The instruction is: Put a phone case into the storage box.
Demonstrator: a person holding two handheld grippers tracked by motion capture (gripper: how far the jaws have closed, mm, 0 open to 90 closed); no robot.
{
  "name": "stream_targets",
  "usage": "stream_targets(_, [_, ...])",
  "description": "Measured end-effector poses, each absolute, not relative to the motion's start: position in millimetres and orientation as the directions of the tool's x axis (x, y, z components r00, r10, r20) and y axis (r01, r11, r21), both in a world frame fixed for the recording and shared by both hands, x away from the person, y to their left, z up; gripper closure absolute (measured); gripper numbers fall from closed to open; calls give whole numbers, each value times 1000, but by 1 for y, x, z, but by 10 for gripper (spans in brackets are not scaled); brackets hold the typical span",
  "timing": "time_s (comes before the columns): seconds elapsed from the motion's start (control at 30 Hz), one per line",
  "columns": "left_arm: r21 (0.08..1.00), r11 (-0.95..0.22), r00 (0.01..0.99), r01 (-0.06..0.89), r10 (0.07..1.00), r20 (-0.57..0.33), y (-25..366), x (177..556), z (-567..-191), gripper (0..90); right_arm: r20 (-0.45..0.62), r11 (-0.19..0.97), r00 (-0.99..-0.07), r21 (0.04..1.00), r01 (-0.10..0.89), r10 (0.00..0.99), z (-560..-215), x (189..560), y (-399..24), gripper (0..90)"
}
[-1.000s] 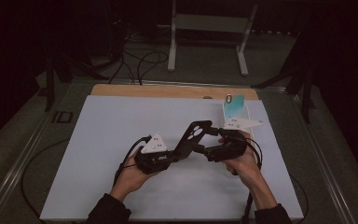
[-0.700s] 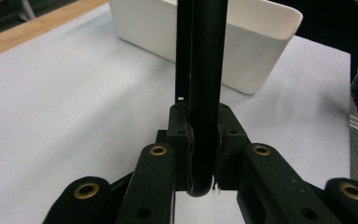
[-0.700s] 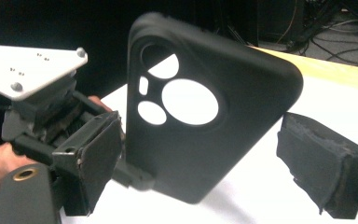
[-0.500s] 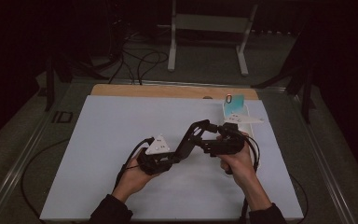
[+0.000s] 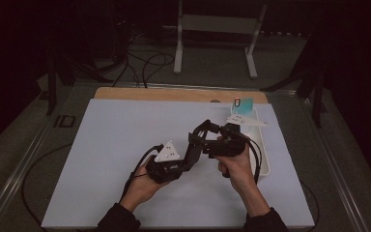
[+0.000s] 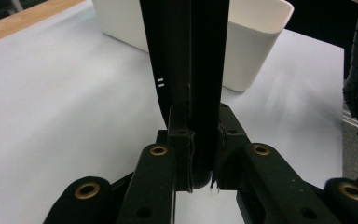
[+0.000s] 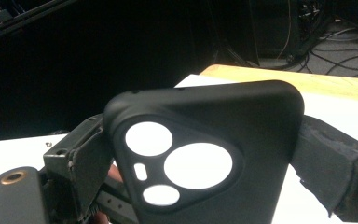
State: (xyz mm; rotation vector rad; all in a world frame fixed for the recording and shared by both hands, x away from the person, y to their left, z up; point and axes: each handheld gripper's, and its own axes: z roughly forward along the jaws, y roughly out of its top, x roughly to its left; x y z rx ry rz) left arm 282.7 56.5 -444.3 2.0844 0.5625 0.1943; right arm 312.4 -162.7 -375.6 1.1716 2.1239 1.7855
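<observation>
The left tongs [image 6: 200,184] are nearly shut, their two padded jaws pressed on the thin edges of a black phone case [image 6: 191,70] that stands up between them, seen edge-on in the left gripper view. The right tongs [image 7: 205,154] grip the same phone case [image 7: 205,154] across its width: one padded jaw presses on its left edge and the other on its right edge, and the back of the case faces the camera with a cluster of round and oval camera cutouts through which the white surface behind shows. In the high view the left tongs [image 5: 193,145] and the right tongs [image 5: 204,134] meet over the middle of the tabletop [image 5: 116,145], each held in one of the person's hands, with the case raised above the white sheet between them rather than lying on it. Just beyond the right hand [image 5: 236,166], near the right edge of the white sheet, stands a white tub [image 5: 263,145], which in the left gripper view rises behind the case as a white tub [image 6: 256,51] with rounded corners. A pale blue card [image 5: 244,105] stands at the far end of that tub, and a wooden strip [image 5: 174,94] runs along the far edge of the tabletop.
</observation>
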Motion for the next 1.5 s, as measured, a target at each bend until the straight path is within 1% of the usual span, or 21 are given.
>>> stream_targets(0.13, [830, -458, 881, 318, 467, -79, 57, 283, -444, 806, 341, 18, -694, 891, 453, 634, -376, 312, -160, 122])
stream_targets(0.6, [835, -451, 879, 315, 470, -77, 58, 283, -445, 783, 315, 33, -694, 898, 439, 648, -375, 310, -162, 142])
stream_targets(0.63, [837, -450, 879, 311, 470, -74, 58, 282, -445, 746, 314, 33, -694, 899, 437, 648, -375, 310, -162, 143])
stream_targets(0.77, [837, -452, 880, 307, 471, -68, 60, 282, -444, 678, 307, 39, -695, 900, 435, 650, -376, 310, -162, 144])
stream_targets(0.83, [840, -444, 879, 312, 471, -77, 62, 282, -444, 623, 307, 39, -695, 900, 435, 650, -376, 310, -162, 144])
stream_targets(0.87, [841, -441, 876, 314, 476, -78, 63, 283, -444, 623, 307, 39, -694, 900, 434, 651, -376, 310, -162, 144])
stream_targets(0.9, [841, -434, 869, 322, 489, -80, 65, 283, -443, 549, 305, 39, -694, 901, 433, 652, -377, 310, -162, 144])
stream_targets(0.93, [842, -433, 865, 323, 495, -78, 66, 283, -443, 516, 304, 39, -693, 901, 432, 654, -377, 311, -162, 144])
stream_targets(1.0, [843, -427, 849, 326, 525, -63, 69, 282, -443, 408, 302, 40, -690, 901, 432, 658, -377, 311, -163, 144])
stream_targets(1.03, [843, -427, 849, 326, 525, -63, 69, 282, -443, 379, 302, 40, -690, 901, 432, 658, -377, 311, -163, 144])
stream_targets(1.07, [848, -416, 839, 329, 541, -60, 71, 282, -442, 379, 302, 40, -688, 901, 433, 660, -377, 311, -163, 144])
stream_targets(1.1, [849, -414, 833, 328, 551, -53, 72, 281, -442, 301, 302, 38, -686, 901, 433, 662, -377, 311, -164, 144])
stream_targets(1.13, [851, -411, 822, 327, 568, -42, 75, 280, -440, 279, 303, 37, -685, 901, 433, 662, -377, 311, -164, 144])
stream_targets(1.17, [849, -412, 814, 330, 579, -36, 77, 280, -440, 221, 303, 37, -686, 901, 433, 661, -378, 311, -165, 144])
stream_targets(1.2, [849, -412, 814, 330, 579, -36, 77, 280, -440, 189, 303, 37, -686, 901, 433, 661, -378, 311, -165, 144])
stream_targets(1.27, [850, -414, 792, 326, 611, -6, 83, 278, -439, 179, 302, 38, -685, 900, 434, 663, -378, 311, -165, 144])
stream_targets(1.3, [850, -414, 792, 326, 611, -6, 83, 278, -439, 147, 305, 35, -684, 900, 434, 662, -378, 311, -165, 144])
stream_targets(1.37, [855, -401, 780, 329, 626, -6, 88, 277, -438, 137, 307, 33, -683, 899, 436, 663, -378, 312, -166, 144])
stream_targets(1.4, [855, -401, 780, 329, 626, -6, 88, 277, -438, 116, 307, 33, -683, 899, 436, 663, -378, 312, -166, 144])
stream_targets(1.43, [858, -393, 761, 329, 648, 5, 94, 277, -437, 66, 305, 34, -683, 900, 435, 664, -378, 312, -166, 144])
stream_targets(1.5, [863, -383, 756, 330, 655, 1, 100, 278, -436, 21, 301, 39, -683, 900, 435, 665, -378, 312, -166, 144])
